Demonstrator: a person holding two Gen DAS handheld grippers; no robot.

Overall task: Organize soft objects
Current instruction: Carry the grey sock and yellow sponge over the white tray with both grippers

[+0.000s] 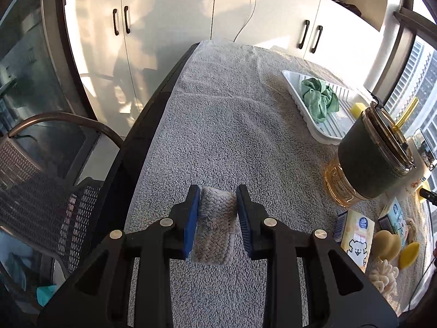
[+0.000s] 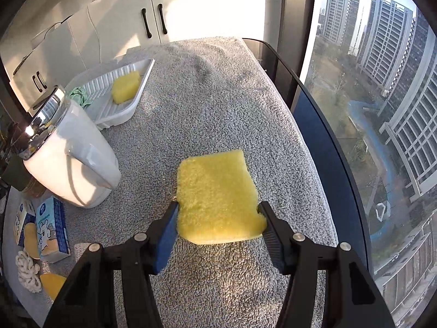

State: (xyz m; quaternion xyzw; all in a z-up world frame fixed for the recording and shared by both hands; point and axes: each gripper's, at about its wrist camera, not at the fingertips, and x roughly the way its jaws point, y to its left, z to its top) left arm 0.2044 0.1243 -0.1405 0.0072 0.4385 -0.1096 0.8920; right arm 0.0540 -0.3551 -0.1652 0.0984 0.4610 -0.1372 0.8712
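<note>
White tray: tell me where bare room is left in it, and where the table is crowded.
White tray: ribbed floor is bare between the green cloth and yellow sponge. The grey towel beyond both claws is open. Crowded: by the jar and boxes.

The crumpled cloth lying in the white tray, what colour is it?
The crumpled cloth is mint green. It shows best in the left wrist view; the right wrist view catches only its edge.

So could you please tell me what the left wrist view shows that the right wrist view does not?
Only the left wrist view shows the left gripper clamping a braided grey pad, and a mesh chair. Only the right wrist view shows the right gripper holding a yellow sponge, and buildings outside. Both show the white tray with the green cloth.
</note>
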